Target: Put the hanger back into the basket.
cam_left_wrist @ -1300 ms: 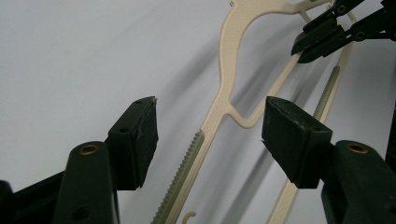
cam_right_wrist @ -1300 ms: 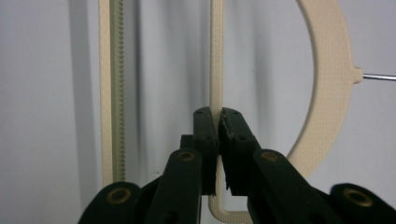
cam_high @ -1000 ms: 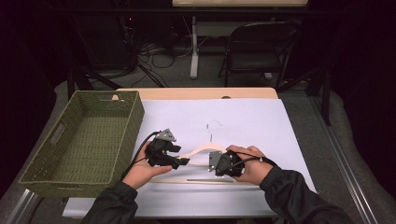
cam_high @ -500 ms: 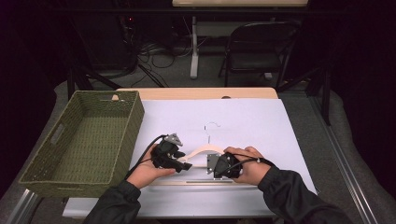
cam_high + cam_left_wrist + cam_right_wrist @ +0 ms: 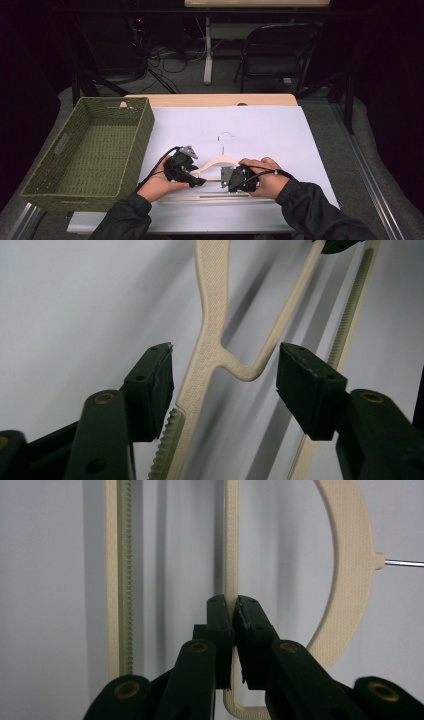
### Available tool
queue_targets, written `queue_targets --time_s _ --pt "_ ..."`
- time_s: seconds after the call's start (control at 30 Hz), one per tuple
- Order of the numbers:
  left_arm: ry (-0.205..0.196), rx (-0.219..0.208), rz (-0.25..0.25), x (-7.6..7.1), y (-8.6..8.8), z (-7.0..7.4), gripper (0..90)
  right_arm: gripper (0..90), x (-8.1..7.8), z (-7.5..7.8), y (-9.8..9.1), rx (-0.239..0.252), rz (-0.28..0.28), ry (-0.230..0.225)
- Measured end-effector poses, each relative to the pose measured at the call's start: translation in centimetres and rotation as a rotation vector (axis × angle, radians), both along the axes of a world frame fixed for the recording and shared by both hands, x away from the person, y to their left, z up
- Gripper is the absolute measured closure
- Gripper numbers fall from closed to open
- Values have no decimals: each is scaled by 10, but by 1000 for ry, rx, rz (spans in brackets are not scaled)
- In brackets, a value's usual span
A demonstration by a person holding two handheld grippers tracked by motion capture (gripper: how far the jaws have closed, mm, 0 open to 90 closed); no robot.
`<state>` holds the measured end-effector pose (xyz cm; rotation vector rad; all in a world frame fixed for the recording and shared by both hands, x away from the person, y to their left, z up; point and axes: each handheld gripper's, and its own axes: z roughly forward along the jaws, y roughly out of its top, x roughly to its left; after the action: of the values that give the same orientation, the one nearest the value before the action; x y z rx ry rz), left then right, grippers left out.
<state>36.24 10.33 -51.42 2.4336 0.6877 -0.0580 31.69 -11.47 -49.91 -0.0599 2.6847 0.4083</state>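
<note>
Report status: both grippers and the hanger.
Right gripper shut on hanger inner bar. Left gripper open, jaws just opening, straddling hanger's arm, pads clear. Hanger flat on white table. Green basket at left, clear.

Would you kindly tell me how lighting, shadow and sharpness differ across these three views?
High view: the white table sheet is bright, the room behind nearly black. Left gripper view: the hanger casts soft double shadows, and its near toothed strip blurs. Right gripper view: the hanger's bars are sharp, with pale vertical shadow bands on the sheet.
</note>
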Motion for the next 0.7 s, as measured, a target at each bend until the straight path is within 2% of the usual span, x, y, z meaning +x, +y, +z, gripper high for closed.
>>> queue_targets --time_s 0.1,0.17,0.27,0.4,0.53,0.57,0.7 --pt "-1 5 -5 0 0 0 391 851 -1 0 1 -1 5 1" --pt "-10 -5 -8 -1 0 1 449 851 -1 -1 1 -3 3 -1" --pt "-6 -1 -17 -1 0 1 461 851 -1 -1 2 -5 1 -2" --pt "8 23 -16 -1 -1 -2 440 850 -2 -2 3 -6 12 -4" --pt "10 22 -28 -1 -2 -4 421 850 -2 -2 4 -6 9 -5" --pt "14 25 -33 -1 -2 -4 410 850 -2 -1 4 -25 5 3" --pt "15 47 -45 -3 -4 -6 387 850 -1 -3 3 -8 14 2"
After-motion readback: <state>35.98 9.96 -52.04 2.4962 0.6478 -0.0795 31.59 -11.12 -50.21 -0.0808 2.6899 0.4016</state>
